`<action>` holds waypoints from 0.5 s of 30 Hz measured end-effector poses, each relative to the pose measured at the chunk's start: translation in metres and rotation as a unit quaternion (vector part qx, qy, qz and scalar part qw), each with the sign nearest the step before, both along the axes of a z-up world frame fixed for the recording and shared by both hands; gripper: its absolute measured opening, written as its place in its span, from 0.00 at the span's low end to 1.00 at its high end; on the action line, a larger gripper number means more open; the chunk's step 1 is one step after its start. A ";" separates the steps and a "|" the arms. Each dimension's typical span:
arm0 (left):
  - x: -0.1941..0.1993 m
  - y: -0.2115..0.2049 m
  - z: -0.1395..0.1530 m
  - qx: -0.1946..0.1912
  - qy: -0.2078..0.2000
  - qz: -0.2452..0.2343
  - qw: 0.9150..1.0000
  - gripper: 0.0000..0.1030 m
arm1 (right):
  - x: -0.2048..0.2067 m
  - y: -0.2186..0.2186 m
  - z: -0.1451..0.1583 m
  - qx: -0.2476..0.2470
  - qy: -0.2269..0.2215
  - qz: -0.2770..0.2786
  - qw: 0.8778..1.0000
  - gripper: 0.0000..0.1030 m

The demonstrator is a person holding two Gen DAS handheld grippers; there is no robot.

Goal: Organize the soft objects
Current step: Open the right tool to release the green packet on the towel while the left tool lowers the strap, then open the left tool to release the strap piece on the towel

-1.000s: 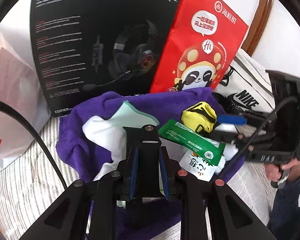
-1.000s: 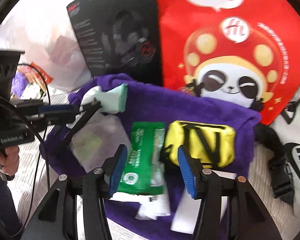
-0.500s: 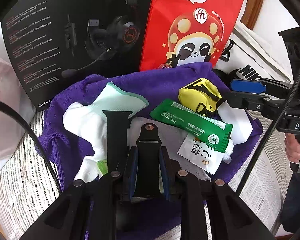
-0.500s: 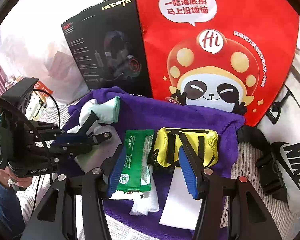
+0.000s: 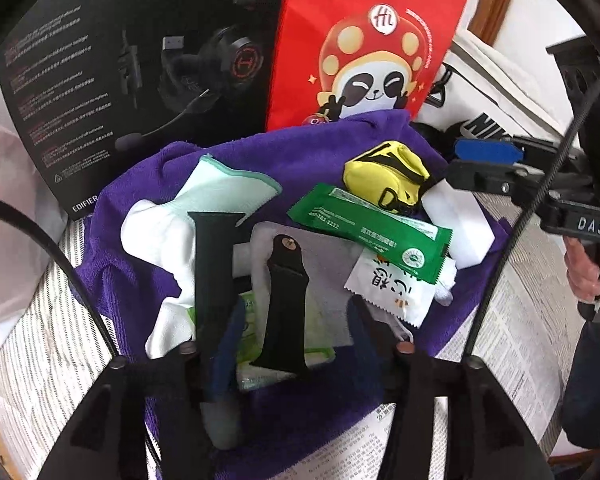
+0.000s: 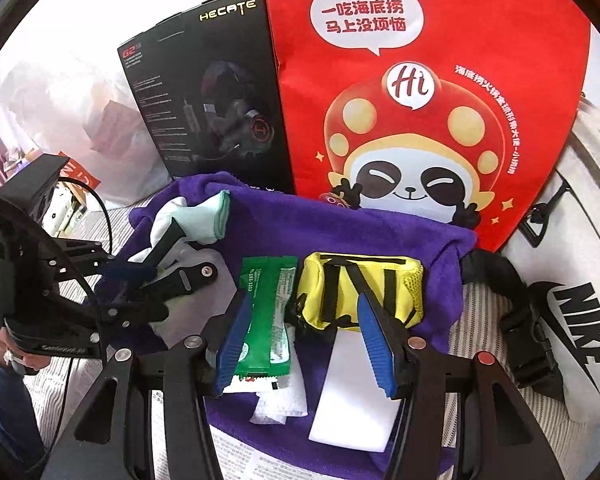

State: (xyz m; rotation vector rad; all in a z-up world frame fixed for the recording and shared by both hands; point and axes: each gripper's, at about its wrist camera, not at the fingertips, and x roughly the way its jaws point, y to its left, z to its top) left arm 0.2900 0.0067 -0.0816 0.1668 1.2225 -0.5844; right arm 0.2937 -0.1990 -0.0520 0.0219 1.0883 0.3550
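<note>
A purple towel (image 5: 324, 148) lay spread over a striped surface and newsprint, and on it sat the soft things. In the left wrist view the left hand-held gripper (image 5: 292, 332) pointed steeply down at the towel, its jaws opening, with a black watch strap (image 5: 282, 300) lying free between them, the pads not pressing it. A second black strap (image 5: 214, 264) lay just beside it at 9 o'clock, across a white sock with a mint cuff (image 5: 220, 192). From the strap, a green sachet (image 5: 368, 228) lay at 2 o'clock, a white printed sachet (image 5: 392, 292) at 3 o'clock, and a yellow pouch (image 5: 392, 176) farther out at 1 o'clock, touching a white sponge block (image 5: 456, 224). In the right wrist view the right hand-held gripper (image 6: 304, 340) hung with its jaws parted and nothing clamped, its blue pads (image 6: 374, 340) apart above the towel; the green sachet sat by its left pad and the yellow pouch behind its right one. Behind the towel, at 12 o'clock, a black headset box (image 6: 208, 92) and a red panda bag (image 6: 420, 100) stood upright, with a white Nike bag (image 6: 580, 320) at 3 o'clock
</note>
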 end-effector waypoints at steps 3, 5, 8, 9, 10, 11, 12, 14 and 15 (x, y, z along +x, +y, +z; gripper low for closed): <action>-0.003 -0.001 0.004 0.009 -0.005 -0.001 1.000 0.60 | -0.002 0.000 0.004 -0.005 -0.005 -0.002 1.000 0.53; -0.005 -0.001 0.009 0.020 -0.013 -0.001 1.000 0.66 | -0.004 0.001 0.008 -0.011 -0.008 -0.003 1.000 0.53; -0.006 0.000 0.016 0.023 -0.017 0.003 1.000 0.68 | -0.010 0.002 0.017 -0.022 -0.018 -0.007 1.000 0.54; -0.007 0.001 0.019 0.023 -0.016 0.006 1.000 0.73 | -0.012 0.002 0.021 -0.023 -0.022 -0.011 0.999 0.55; -0.009 0.000 0.023 0.023 -0.014 0.008 1.000 0.78 | -0.016 0.001 0.024 -0.021 -0.026 -0.016 0.999 0.60; -0.011 -0.002 0.025 0.026 -0.017 0.006 1.000 0.78 | -0.020 0.000 0.027 -0.017 -0.028 -0.023 0.999 0.67; -0.014 -0.004 0.028 0.031 -0.022 0.004 0.999 0.79 | -0.024 0.000 0.029 -0.013 -0.026 -0.029 0.999 0.68; -0.019 -0.009 0.034 0.049 -0.027 0.004 0.998 0.83 | -0.033 0.001 0.034 -0.013 -0.018 -0.032 0.999 0.68; -0.020 -0.010 0.038 0.056 -0.031 0.009 0.998 0.85 | -0.039 0.002 0.037 -0.015 -0.016 -0.033 0.999 0.68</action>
